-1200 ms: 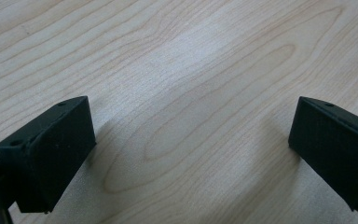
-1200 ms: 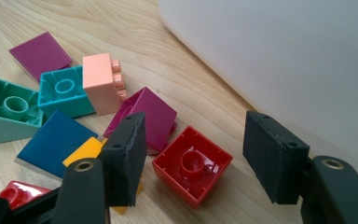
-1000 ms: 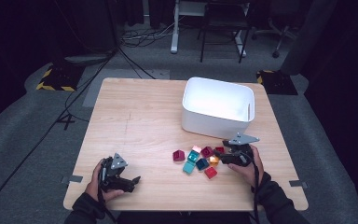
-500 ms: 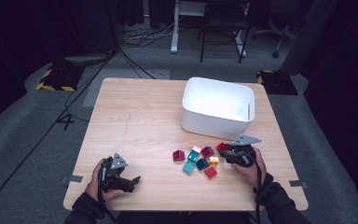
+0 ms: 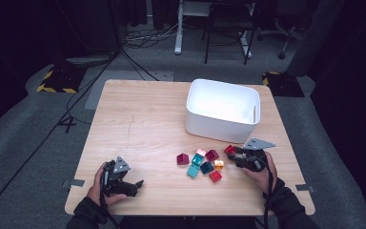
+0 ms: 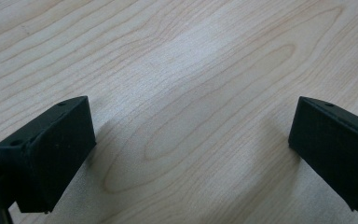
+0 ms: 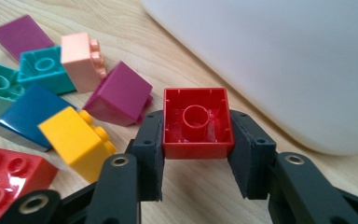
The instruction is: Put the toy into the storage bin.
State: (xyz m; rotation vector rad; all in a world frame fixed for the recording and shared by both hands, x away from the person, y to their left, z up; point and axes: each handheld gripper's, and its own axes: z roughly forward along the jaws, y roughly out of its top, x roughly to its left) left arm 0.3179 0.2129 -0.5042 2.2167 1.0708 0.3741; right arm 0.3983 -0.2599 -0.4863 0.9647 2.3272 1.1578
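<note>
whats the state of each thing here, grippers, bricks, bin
right gripper: shut on the red brick
red brick: held between the jaws, hollow underside facing the camera
left gripper: open, nothing between the jaws, over bare table
white bin: upright, open top, looks empty
loose bricks: lying on the table beside the bin

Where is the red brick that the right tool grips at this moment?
The red brick sits clamped in the right tool, just off the brick pile's right edge, near the white bin.
</note>
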